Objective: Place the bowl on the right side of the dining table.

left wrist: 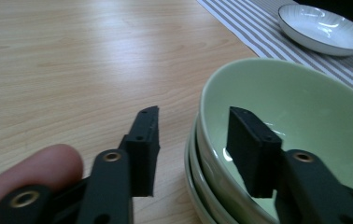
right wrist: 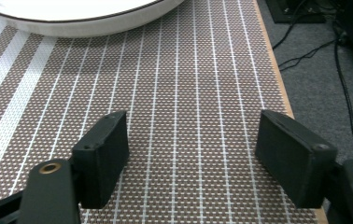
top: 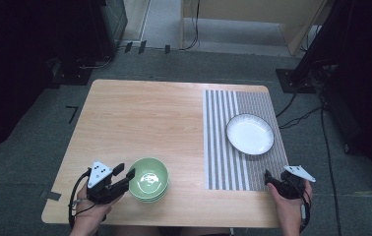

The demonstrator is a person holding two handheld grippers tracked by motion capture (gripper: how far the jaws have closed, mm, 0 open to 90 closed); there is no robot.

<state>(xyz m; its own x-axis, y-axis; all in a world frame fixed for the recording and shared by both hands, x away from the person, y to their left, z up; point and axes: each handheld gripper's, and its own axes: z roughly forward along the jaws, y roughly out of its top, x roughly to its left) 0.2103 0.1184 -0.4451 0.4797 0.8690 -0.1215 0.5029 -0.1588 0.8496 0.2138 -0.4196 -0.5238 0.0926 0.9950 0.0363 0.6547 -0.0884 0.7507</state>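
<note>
The stack of pale green ceramic bowls (top: 148, 179) sits near the wooden table's (top: 139, 118) near left edge. The left gripper (top: 126, 173) straddles the top bowl's left rim, one jaw inside, one outside, pads not yet pressing. The right gripper (top: 268, 178) rests open over the striped woven placemat (top: 223, 147), well apart.

likely lab, floor cables (top: 302, 118), dark equipment stands (top: 317, 49)

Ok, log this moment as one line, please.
left gripper: jaws astride rim of top green bowl, not gripping | right gripper: open over striped mat | white plate: on mat
</note>
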